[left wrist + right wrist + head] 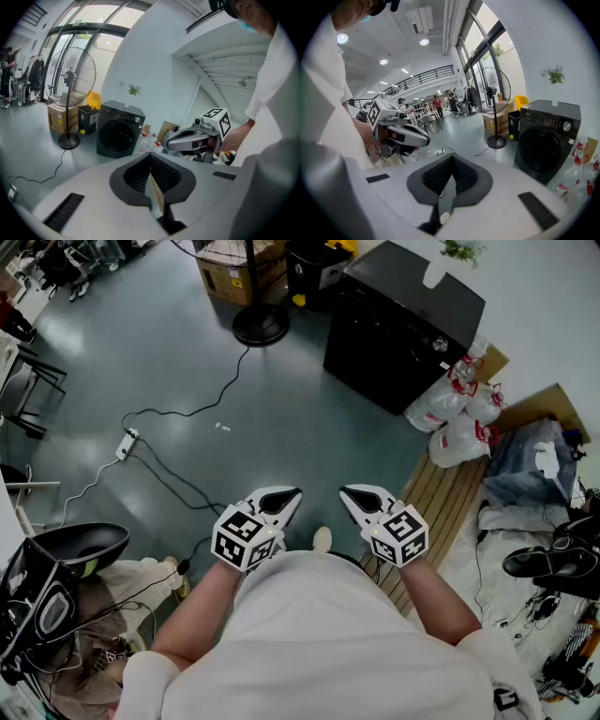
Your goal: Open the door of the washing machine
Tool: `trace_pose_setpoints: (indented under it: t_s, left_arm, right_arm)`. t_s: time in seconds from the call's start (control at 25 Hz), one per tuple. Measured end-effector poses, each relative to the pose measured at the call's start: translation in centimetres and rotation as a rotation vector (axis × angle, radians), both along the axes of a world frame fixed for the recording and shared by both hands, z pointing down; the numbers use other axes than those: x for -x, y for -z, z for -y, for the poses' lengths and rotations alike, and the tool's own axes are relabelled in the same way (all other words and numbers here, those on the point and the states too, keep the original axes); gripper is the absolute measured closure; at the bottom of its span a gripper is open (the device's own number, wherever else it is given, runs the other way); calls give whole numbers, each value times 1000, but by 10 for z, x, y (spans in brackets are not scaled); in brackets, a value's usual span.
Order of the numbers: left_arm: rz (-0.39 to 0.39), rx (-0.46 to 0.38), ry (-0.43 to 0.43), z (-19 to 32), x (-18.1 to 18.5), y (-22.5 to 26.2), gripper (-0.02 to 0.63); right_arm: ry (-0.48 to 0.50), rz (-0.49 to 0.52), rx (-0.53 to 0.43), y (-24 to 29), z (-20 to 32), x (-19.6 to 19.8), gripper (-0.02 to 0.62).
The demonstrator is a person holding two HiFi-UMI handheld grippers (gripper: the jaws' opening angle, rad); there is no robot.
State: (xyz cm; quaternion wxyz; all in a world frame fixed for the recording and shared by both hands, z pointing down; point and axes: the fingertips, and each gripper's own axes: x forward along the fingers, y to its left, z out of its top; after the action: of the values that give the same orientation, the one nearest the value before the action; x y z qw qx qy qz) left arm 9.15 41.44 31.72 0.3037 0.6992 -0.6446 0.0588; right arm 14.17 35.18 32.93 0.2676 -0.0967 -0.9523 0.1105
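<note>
The black washing machine (403, 329) stands on the floor ahead and to the right, well away from both grippers. Its round door (115, 136) is closed, as the right gripper view also shows on the washing machine (546, 140). My left gripper (281, 501) and right gripper (361, 498) are held side by side close to the person's body, above the floor. Both are shut with nothing between their pads. In the left gripper view the right gripper (187, 138) shows beside the machine; in the right gripper view the left gripper (401, 133) shows at the left.
A standing fan (261, 326), a cardboard box (230, 273) and a dark bin stand left of the machine. Cables and a power strip (126, 443) lie across the floor. Plastic bags (455, 418), a wooden slatted board (450, 498) and piled clothes fill the right side.
</note>
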Motion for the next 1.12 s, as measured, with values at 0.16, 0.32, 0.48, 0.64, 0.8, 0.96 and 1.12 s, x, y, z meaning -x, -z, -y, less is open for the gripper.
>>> trace_pose_setpoints:
  t_s: [0.16,0.32,0.48,0.64,0.8,0.96,1.12]
  left_arm:
    - [12,1,-8,29,-16,-2,589]
    - [25,9,-13,52,-25,-2,589]
    - [39,4,-14,80,-28,-2,589]
    - [47,18,-33,107,-22,-9,589]
    - [63,24,-69,138,2,-21,588]
    - [60,9,-124,184,38,-32,588]
    - [56,0,-193,234,85,-36,588]
  right_arm:
    - [-13,9,3,0,29,-14,589]
    - [-27,19,11,1,51,-28,589]
    - [-47,22,22,-3,78,-39,589]
    - [-94,15,28,-11,105,-38,588]
    - [-126,3,4,-21,134,-22,556]
    - [-196,-10,13,-28,171,7,546]
    - [-259,-36,-3,-25,208,49,560]
